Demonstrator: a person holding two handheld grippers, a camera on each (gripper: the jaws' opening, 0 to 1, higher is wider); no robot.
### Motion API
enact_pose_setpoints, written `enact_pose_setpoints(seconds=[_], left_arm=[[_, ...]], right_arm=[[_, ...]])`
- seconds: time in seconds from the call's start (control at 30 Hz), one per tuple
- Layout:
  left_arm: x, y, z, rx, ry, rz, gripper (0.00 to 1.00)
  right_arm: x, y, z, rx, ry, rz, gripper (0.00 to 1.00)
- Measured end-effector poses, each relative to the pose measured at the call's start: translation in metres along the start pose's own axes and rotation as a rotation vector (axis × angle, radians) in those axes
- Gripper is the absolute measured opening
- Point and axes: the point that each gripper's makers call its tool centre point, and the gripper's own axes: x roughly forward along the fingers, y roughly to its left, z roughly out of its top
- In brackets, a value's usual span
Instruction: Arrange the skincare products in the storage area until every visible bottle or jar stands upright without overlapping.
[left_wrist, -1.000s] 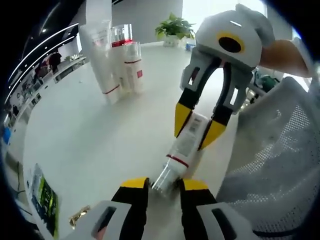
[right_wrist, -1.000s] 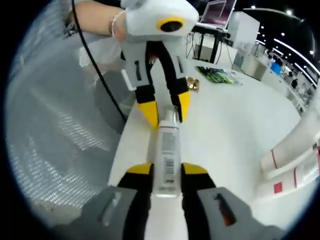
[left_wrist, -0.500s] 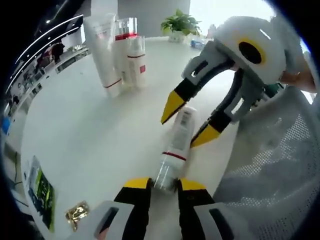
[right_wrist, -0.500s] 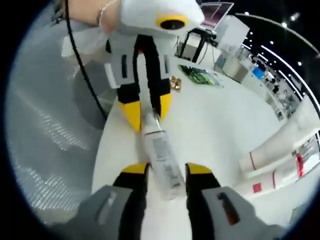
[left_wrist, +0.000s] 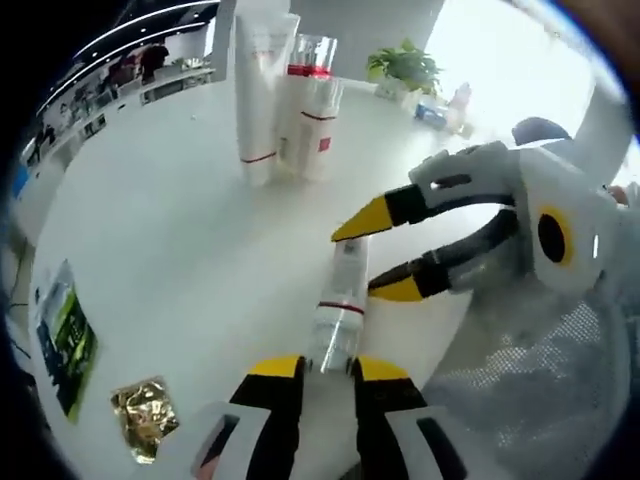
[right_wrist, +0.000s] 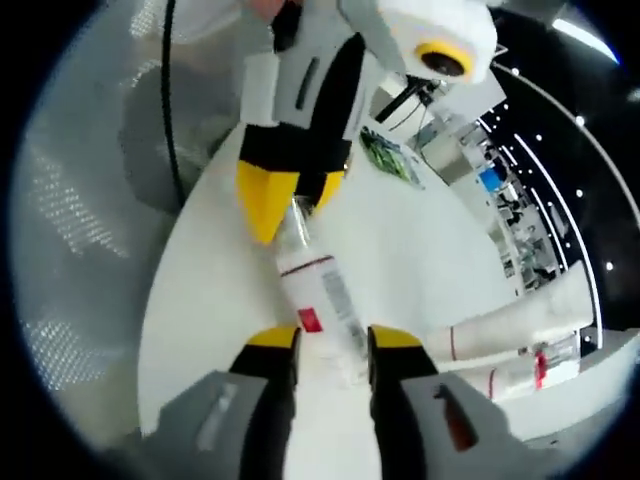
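On the white round table (left_wrist: 150, 260), the left hand-held gripper (left_wrist: 326, 368) clamps a lying bottle (left_wrist: 340, 305); the right hand-held gripper (right_wrist: 331, 340) straddles it, open.

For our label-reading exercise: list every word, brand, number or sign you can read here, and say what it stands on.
None can be read.
Clear-capped white bottle with a red band: printed block and red square, too blurred.
Tall white tube and white bottles with red marks: unreadable.
Green printed packet: blurred.
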Motion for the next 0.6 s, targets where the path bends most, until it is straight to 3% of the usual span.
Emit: enact_pose_setpoints(seconds=[0.17, 0.43, 0.5, 0.6], left_arm=[[-0.009, -0.006, 0.018, -0.105, -0.103, -0.058, 0.19], [-0.016, -0.012, 0.029, -0.085, -0.148, -0.073, 0.19], [-0.019, -0.011, 0.033, -0.085, -0.176, -0.073, 0.20], [-0.028, -0.010, 0.054, -0.063, -0.300, -0.073, 0.20]], right_arm=[[-0.001, -0.010, -0.004, -0.025, 0.026, -0.075, 0.24], [0.004, -0.010, 0.004, -0.082, 0.010, -0.076, 0.24], [0.004, -0.012, 0.005, -0.011, -0.011, -0.068, 0.23], [0.001, -0.019, 0.006, 0.151, -0.055, -0.058, 0.23]])
